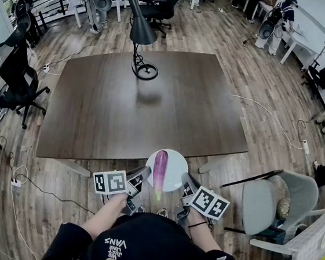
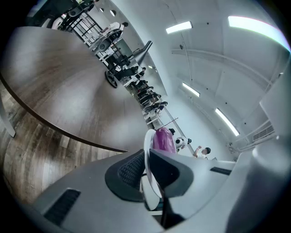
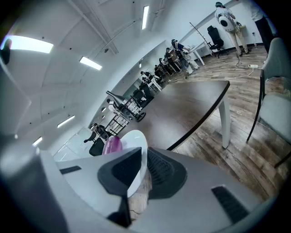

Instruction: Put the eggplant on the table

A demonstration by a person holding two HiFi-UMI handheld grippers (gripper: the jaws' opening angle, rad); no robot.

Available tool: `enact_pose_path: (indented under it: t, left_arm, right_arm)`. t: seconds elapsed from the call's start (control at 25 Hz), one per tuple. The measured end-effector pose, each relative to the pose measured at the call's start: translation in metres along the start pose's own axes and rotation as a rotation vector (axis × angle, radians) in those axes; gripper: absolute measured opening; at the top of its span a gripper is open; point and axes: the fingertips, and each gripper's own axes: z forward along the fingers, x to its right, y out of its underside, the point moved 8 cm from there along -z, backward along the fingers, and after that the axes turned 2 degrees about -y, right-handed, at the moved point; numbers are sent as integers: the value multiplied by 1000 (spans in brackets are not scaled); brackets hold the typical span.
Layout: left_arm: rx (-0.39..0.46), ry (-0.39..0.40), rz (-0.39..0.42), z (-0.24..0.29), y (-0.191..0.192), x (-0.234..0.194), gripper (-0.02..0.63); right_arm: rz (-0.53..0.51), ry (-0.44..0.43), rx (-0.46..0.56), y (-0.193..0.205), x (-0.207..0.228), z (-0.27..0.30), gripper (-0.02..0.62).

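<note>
Left gripper (image 1: 143, 174) is clamped down on the left rim of a white plate (image 1: 177, 161). You can see it clearly in the left gripper view, where the two dark pads pinch the thin edge of the plate (image 2: 146, 148) with the left gripper (image 2: 148, 169) closed tight on it. Right gripper (image 1: 186, 182) is doing the same on the opposite rim, and in its own view the right gripper (image 3: 138, 170) has the plate (image 3: 132, 140) squeezed between its pads.

So the plate hangs between both tools, right in front of the person. The eggplant (image 1: 160, 169) lies on it lengthwise, purple, with its green stem end pointing back at the person and poking past the rim. It shows as a purple lump in both gripper views too (image 2: 163, 140) (image 3: 112, 145).

The plate sits at the near edge of the dark wooden table (image 1: 147, 107), mostly over the wood floor (image 1: 57, 184). A black desk lamp (image 1: 141, 34) stands at the table's far side, and a grey chair (image 1: 276, 203) is off to the right.
</note>
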Motion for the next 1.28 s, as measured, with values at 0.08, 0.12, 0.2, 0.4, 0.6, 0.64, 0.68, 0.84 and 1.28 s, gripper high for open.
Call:
enact_pose_path:
  t: [0.08,0.12,0.2,0.4,0.6,0.64,0.68,0.84,1.28]
  left_arm:
    - [-1,2,-3,0,1,-2,28]
    - [-1,3,-4,0,1,-3,28]
    - [-2,3,-5,-1,1,-4,28]
    - [-4,9,-9,-2,1,-5,28]
    - [-2,16,-5,-3,0,-4,28]
    - [-2,18,-4,-4,-1,-4,28]
    - [-2,19,-5,-5,-2,-5,28]
    - [-8,24,-7,-7,-3,-8,28]
    - [-51,54,9,-15,-16,-23,28]
  right_arm:
    - [0,1,1,2,0,1,37]
    - [-1,2,1,2,1,1,37]
    - [-1,2,1,3,0,1,37]
    - [-2,7,7,4,-1,1,37]
    - [-11,-1,19,4,-4,0,37]
    - [-10,-3,20,4,-5,0,37]
    - [-9,-4,20,5,-6,1,37]
    - [-8,0,24,8,-9,2,37]
    - [23,33,66,24,-21,11,37]
